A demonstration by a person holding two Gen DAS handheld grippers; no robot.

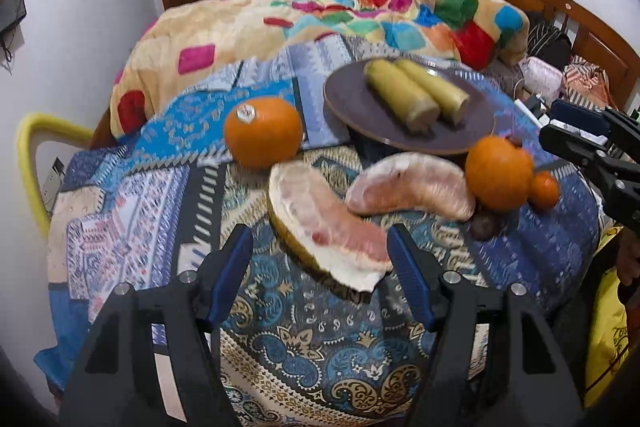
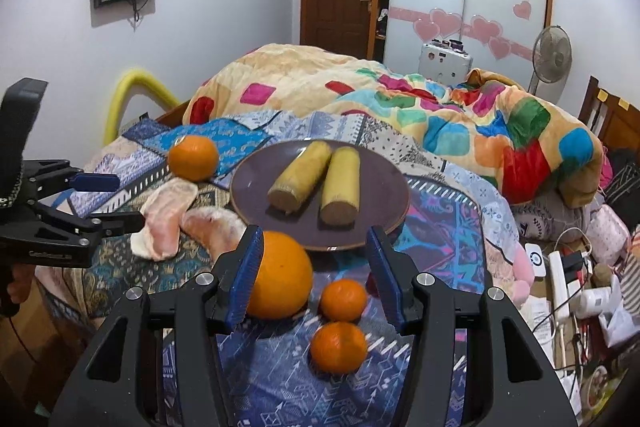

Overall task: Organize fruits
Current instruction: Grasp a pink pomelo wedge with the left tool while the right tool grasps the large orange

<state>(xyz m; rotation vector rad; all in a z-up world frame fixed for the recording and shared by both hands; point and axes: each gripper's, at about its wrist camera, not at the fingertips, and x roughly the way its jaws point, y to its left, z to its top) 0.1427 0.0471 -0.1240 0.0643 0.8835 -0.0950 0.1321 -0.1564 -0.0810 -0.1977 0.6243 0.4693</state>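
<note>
Left hand-held gripper (image 1: 320, 267) apart, I straddle pomelo slice (image 1: 332, 231) for pickup; right hand-held gripper (image 2: 316, 271) apart, big orange (image 2: 280, 277) against its left pad, unclamped.

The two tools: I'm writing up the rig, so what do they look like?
Both match: the left tool and right tool have black angular frames with silver round bolts and two blue ribbed finger pads each. The left one's side carries small white lettering.

Even indoor light, slight motion blur, strong fisheye edge distortion.
</note>
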